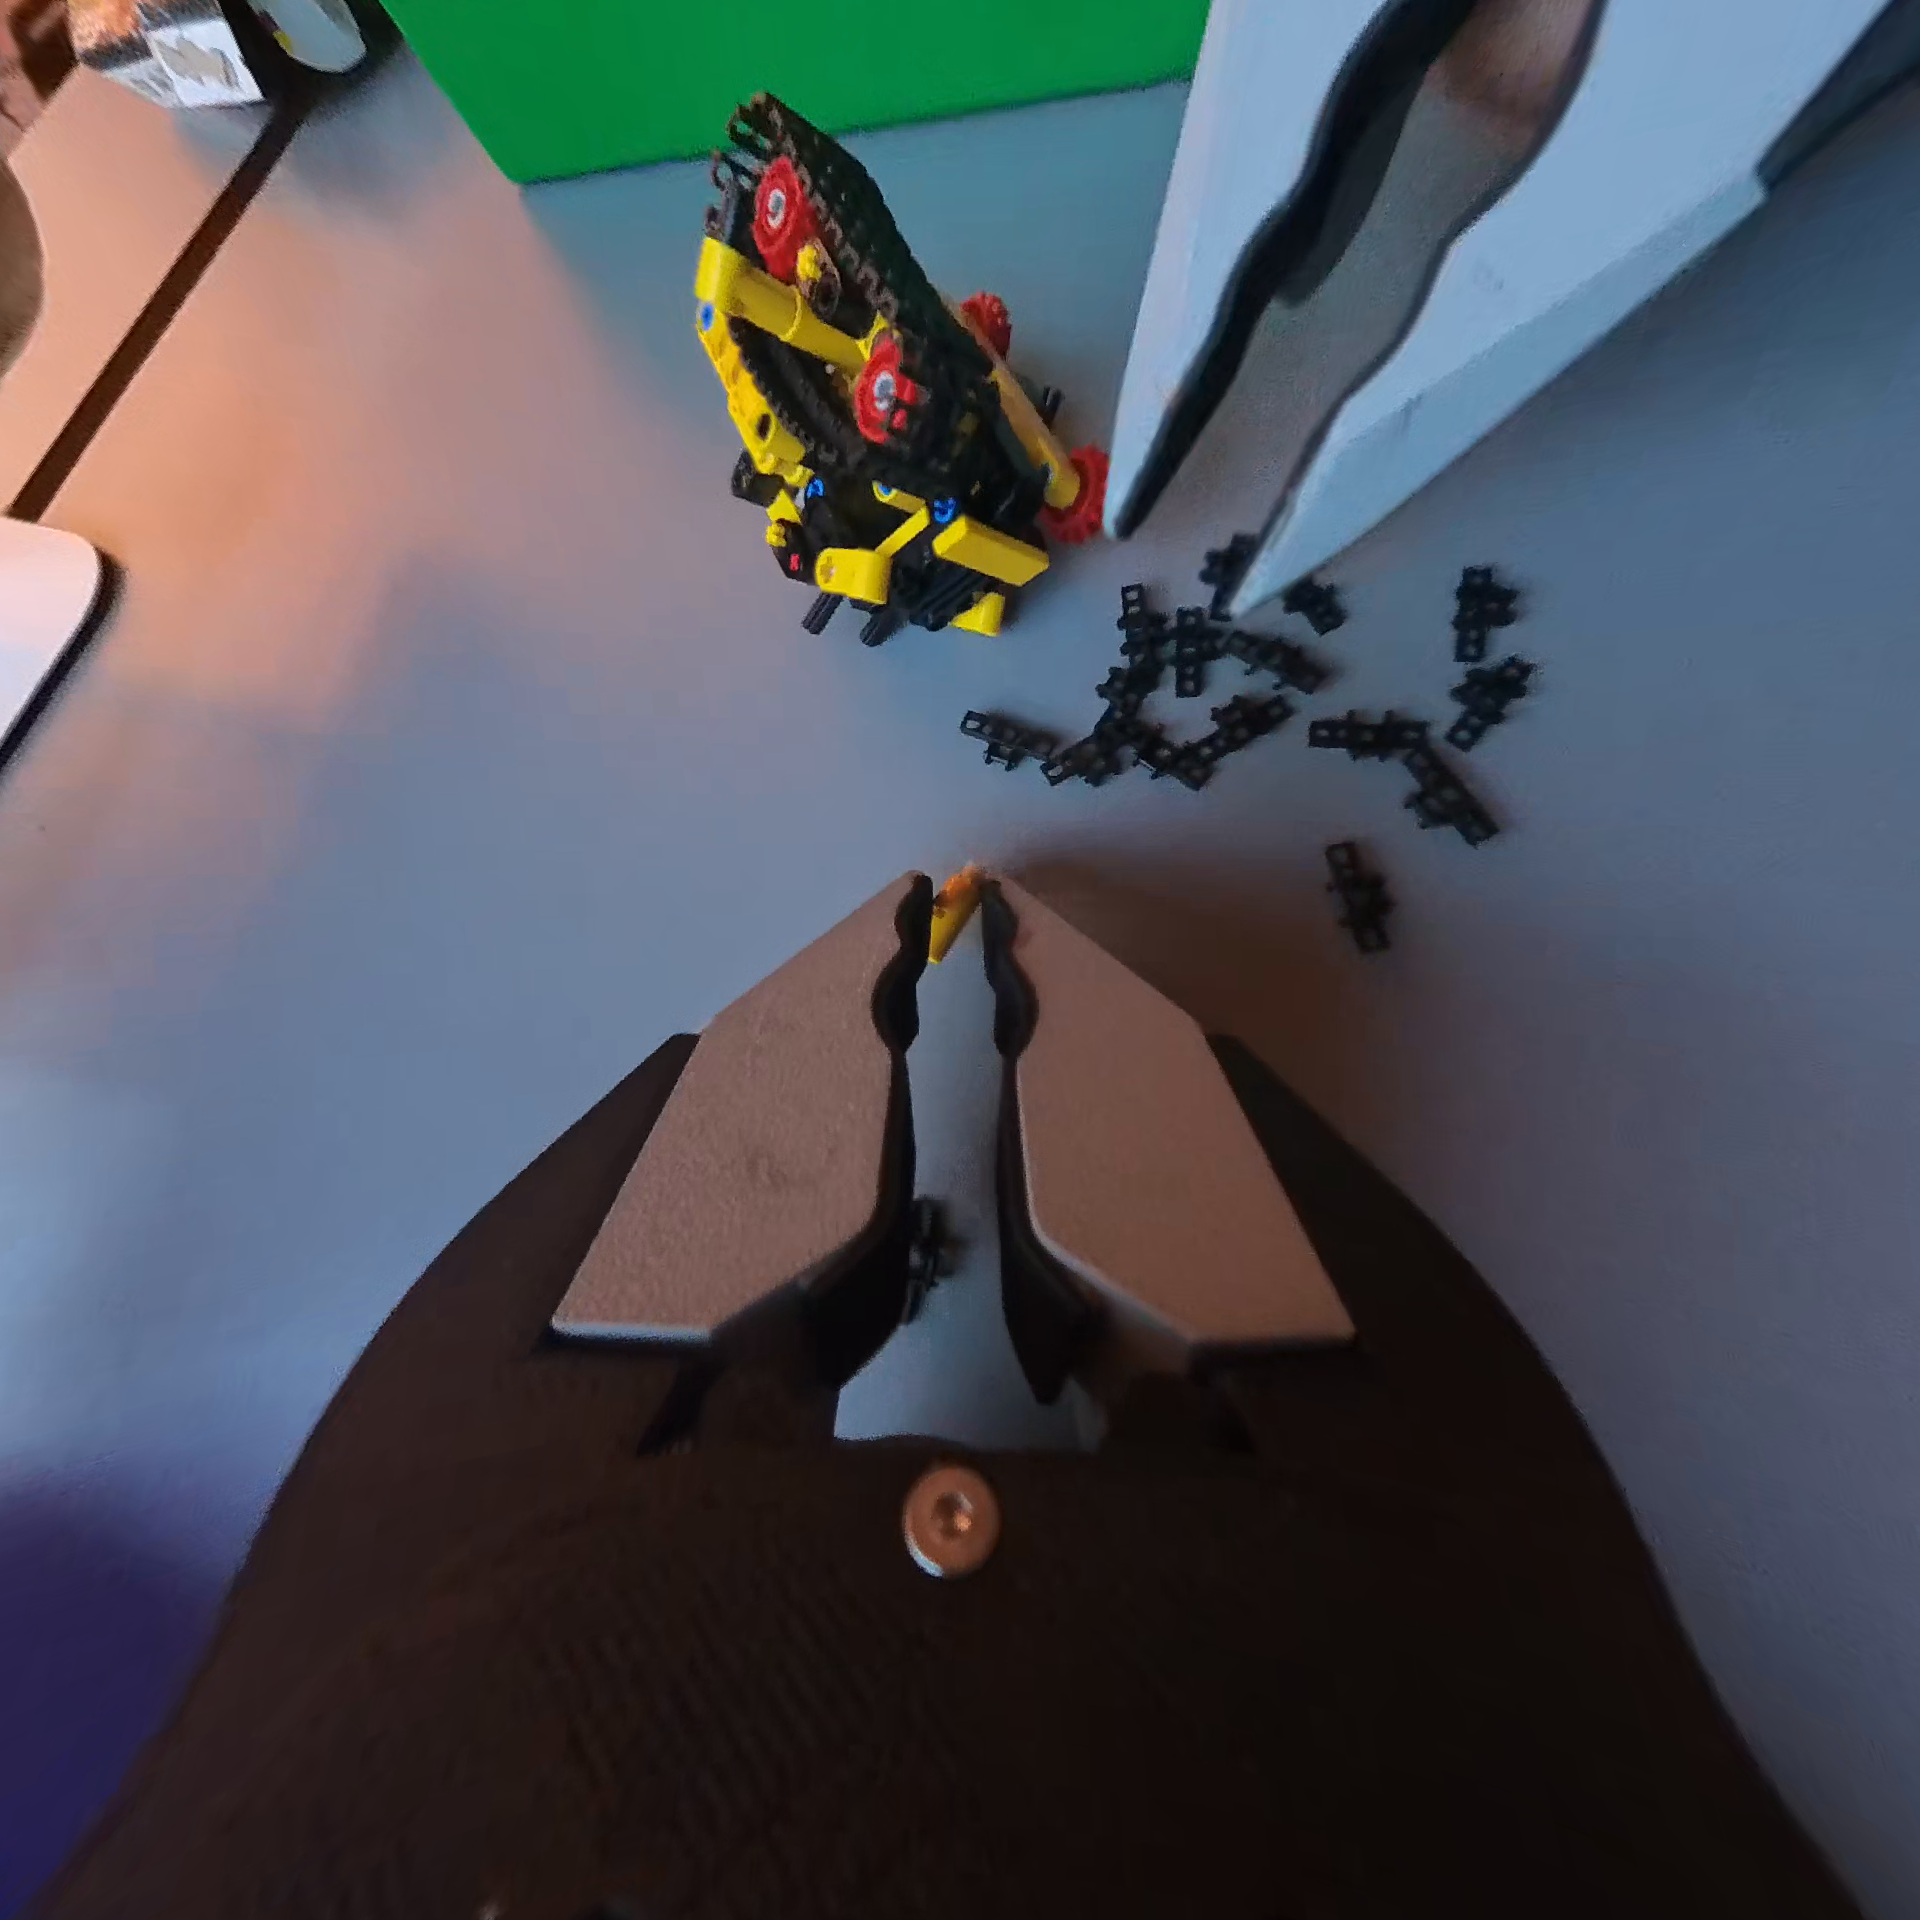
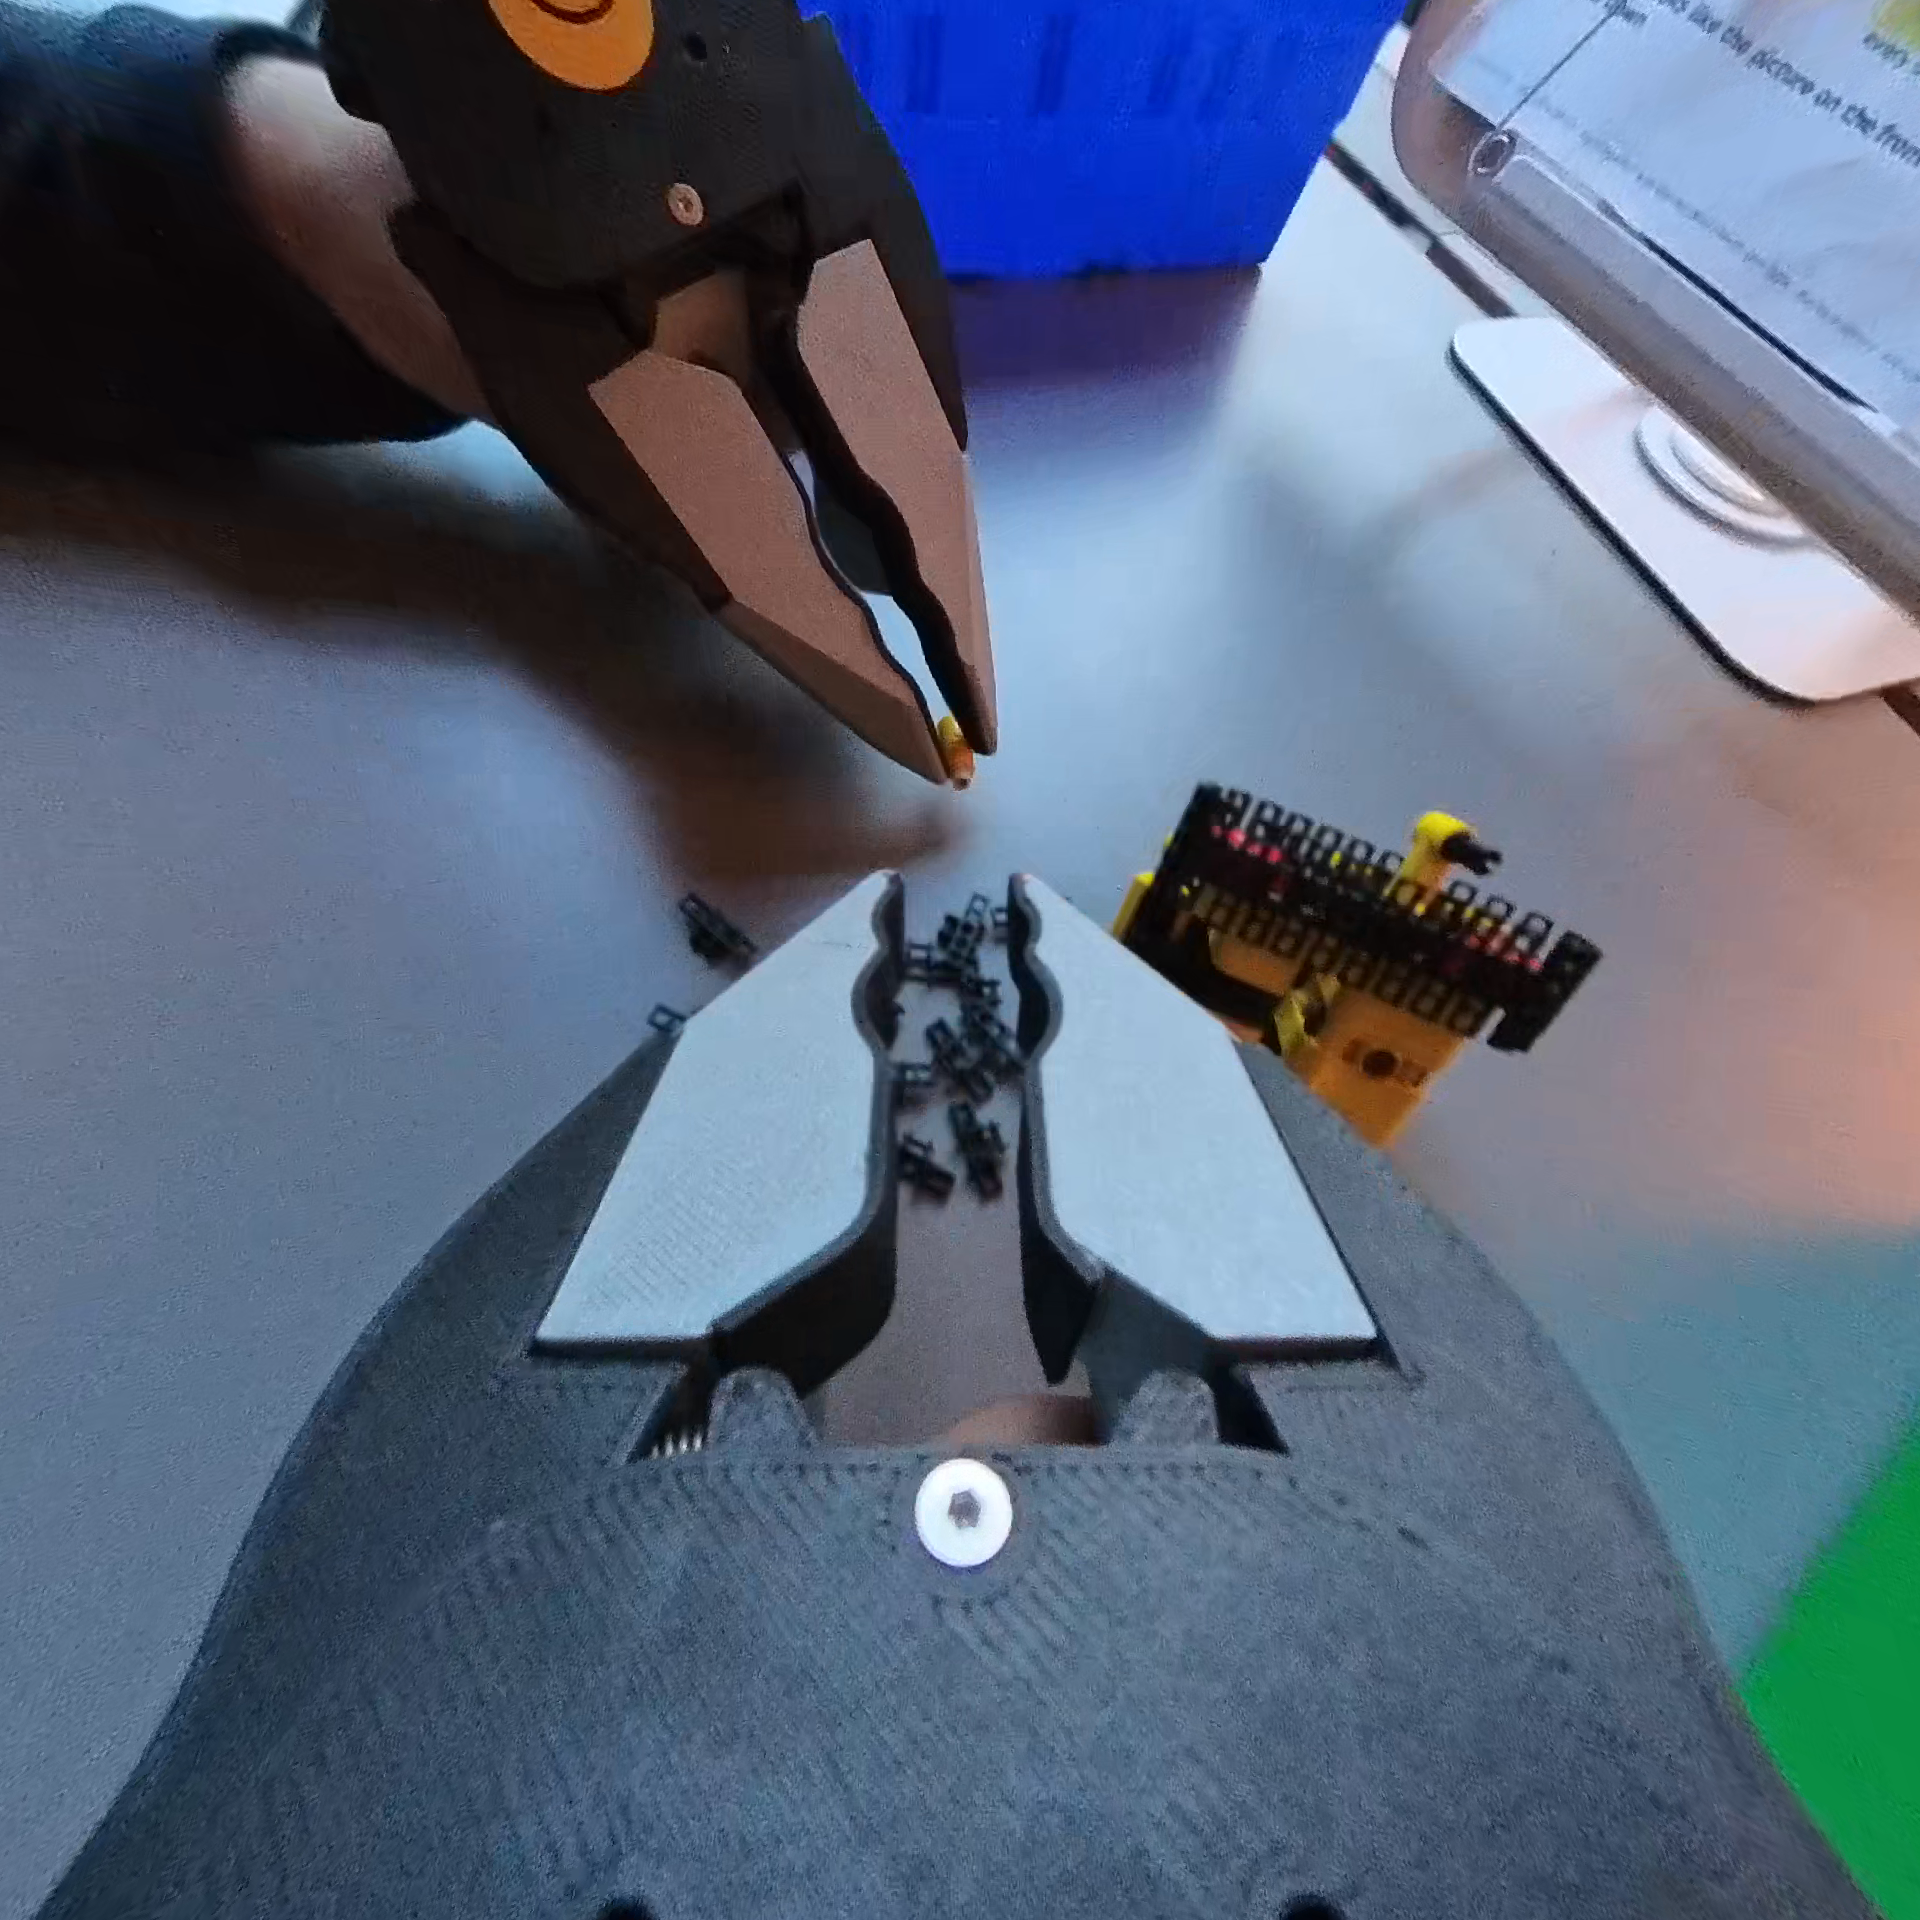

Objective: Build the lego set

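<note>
A yellow, black and red tracked lego model (image 1: 883, 384) stands on the grey table; it also shows in the right wrist view (image 2: 1361, 966). My left gripper (image 1: 956, 894) is shut on a small yellow lego piece (image 1: 954, 912), held above the table; it also shows in the right wrist view (image 2: 961, 758) with the yellow lego piece (image 2: 952, 758) at its tips. My right gripper (image 2: 954, 888) is open and empty, over a pile of loose black track links (image 2: 961, 1049). In the left wrist view it (image 1: 1174, 561) comes down beside the model, tips at the track links (image 1: 1247, 686).
A green box (image 1: 790, 73) stands behind the model. A blue bin (image 2: 1091, 125) and a monitor on a white stand (image 2: 1683, 499) sit at the far side. A person's dark-sleeved arm (image 2: 156, 229) holds the left gripper.
</note>
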Motion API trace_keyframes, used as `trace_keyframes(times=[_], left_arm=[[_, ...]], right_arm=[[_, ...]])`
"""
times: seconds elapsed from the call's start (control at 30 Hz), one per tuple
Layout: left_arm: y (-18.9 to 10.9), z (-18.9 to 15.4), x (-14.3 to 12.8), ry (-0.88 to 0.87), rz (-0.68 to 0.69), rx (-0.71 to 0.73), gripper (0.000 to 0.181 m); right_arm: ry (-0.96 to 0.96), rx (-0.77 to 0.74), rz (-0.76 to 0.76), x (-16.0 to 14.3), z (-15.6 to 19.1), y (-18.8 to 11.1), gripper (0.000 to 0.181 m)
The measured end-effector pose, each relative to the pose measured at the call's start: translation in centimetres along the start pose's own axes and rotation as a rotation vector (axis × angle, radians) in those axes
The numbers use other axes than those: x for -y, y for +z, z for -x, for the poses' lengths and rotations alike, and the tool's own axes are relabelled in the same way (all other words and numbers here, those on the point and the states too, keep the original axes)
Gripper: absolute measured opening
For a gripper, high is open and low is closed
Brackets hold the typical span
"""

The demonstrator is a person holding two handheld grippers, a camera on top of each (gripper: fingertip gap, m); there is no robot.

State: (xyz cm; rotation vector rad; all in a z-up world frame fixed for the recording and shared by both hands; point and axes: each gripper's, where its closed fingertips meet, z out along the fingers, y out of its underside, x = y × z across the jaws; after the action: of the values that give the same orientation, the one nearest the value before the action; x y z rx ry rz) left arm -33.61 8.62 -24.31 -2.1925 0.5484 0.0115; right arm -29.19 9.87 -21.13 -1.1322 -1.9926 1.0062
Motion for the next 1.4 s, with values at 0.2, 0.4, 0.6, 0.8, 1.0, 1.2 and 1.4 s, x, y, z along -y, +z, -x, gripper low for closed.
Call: trace_keyframes(times=[0.2,0.4,0.6,0.8,1.0,1.2,1.4], left_arm=[[-2.7,-2.0,3.2,-0.086,-0.201,-0.154,0.006],[-5.3,-5.9,4.7,-0.225,-0.278,-0.503,0.006],[-4.9,-6.5,3.6,-0.315,-0.199,-0.579,0.006],[-4.5,-6.9,2.9,-0.331,-0.155,-0.604,0.006],[-4.7,-7.3,2.9,-0.327,-0.150,-0.624,0.006],[-4.6,-8.0,2.5,-0.317,-0.121,-0.650,0.005],[-4.8,-8.8,2.4,-0.302,-0.099,-0.685,0.005]], right_arm=[[-0.182,-0.030,-0.028,2.3,1.3,1.7,0.020],[-0.413,-0.016,-0.114,3.2,4.5,0.3,0.009],[-0.596,-0.092,-0.099,2.7,5.4,0.0,0.004],[-0.601,-0.042,-0.088,2.3,6.3,0.1,0.000],[-0.610,-0.035,-0.098,2.2,6.6,0.0,0.002],[-0.669,-0.019,-0.095,1.8,7.2,0.1,0.003],[-0.691,0.010,-0.092,1.5,7.9,-0.1,0.001]])
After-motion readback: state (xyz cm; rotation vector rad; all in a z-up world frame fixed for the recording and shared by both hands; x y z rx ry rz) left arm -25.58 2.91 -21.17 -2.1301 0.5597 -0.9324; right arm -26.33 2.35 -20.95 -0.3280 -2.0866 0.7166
